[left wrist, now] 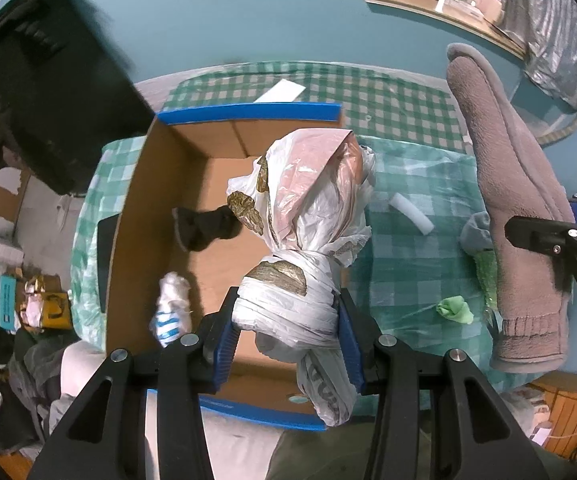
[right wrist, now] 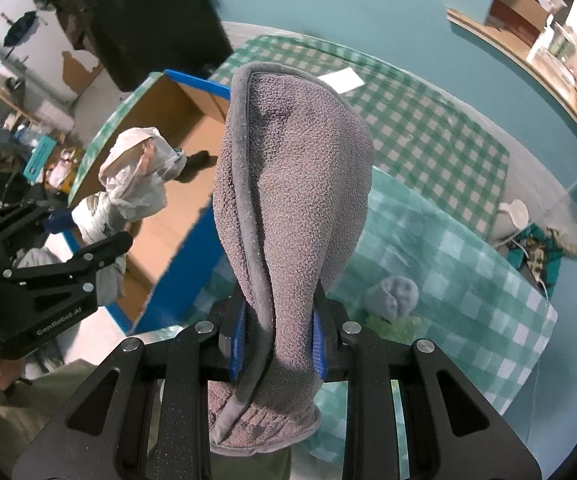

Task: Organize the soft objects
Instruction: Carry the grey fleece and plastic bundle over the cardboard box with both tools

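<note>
My left gripper (left wrist: 286, 322) is shut on a knotted white and pink plastic bag (left wrist: 308, 208) and holds it over the open cardboard box (left wrist: 136, 208) with blue rims. A dark sock (left wrist: 204, 228) and a white and blue bundle (left wrist: 170, 312) lie in the box. My right gripper (right wrist: 276, 332) is shut on a brown-grey fleece mitten (right wrist: 288, 184), held upright above the checked cloth to the right of the box. The mitten (left wrist: 516, 200) and the right gripper (left wrist: 548, 240) show in the left wrist view. The bag (right wrist: 136, 176) and the left gripper (right wrist: 88, 236) show in the right wrist view.
On the green checked tablecloth (left wrist: 408, 280) lie a white roll (left wrist: 410, 214), a small green wad (left wrist: 454, 309), a grey sock ball (right wrist: 394, 296) and a green mesh piece (left wrist: 486, 276). A white card (left wrist: 280, 91) lies beyond the box. A dark bag (left wrist: 48, 80) hangs at the left.
</note>
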### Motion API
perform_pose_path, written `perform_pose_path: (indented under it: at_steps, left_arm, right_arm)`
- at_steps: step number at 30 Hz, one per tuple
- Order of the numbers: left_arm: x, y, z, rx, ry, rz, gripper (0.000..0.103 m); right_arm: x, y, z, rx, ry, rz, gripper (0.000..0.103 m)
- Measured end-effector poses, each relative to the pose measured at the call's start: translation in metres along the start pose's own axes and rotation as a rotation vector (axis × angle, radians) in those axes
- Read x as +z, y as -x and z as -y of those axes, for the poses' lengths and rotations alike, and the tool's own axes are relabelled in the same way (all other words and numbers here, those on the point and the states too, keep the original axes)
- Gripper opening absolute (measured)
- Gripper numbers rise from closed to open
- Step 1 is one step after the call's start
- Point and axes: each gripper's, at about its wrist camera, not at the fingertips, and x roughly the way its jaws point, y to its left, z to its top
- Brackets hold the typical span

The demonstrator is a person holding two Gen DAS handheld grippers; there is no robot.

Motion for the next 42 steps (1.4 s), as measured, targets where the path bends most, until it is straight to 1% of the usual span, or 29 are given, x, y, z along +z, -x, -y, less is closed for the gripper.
perform_pose_path:
  at_steps: [11,25,31,42]
  left_arm:
    - [-0.005,0.000,-0.039,0.023,0.065,-0.001,0.046]
    - [-0.013,-0.005,-0.082,0.038,0.132,-0.014,0.046]
    - [-0.015,-0.012,-0.096,0.044,0.151,-0.022,0.046]
    - [-0.014,-0.030,-0.116,0.047,0.158,-0.051,0.046]
  right_arm:
    - [0.031,-0.012,-0.040,0.014,0.082,0.008,0.025]
    - [0.057,-0.032,-0.084,0.042,0.152,-0.007,0.025]
    - [0.065,-0.044,-0.101,0.048,0.181,-0.022,0.025]
    - [0.080,-0.065,-0.118,0.050,0.190,-0.045,0.025]
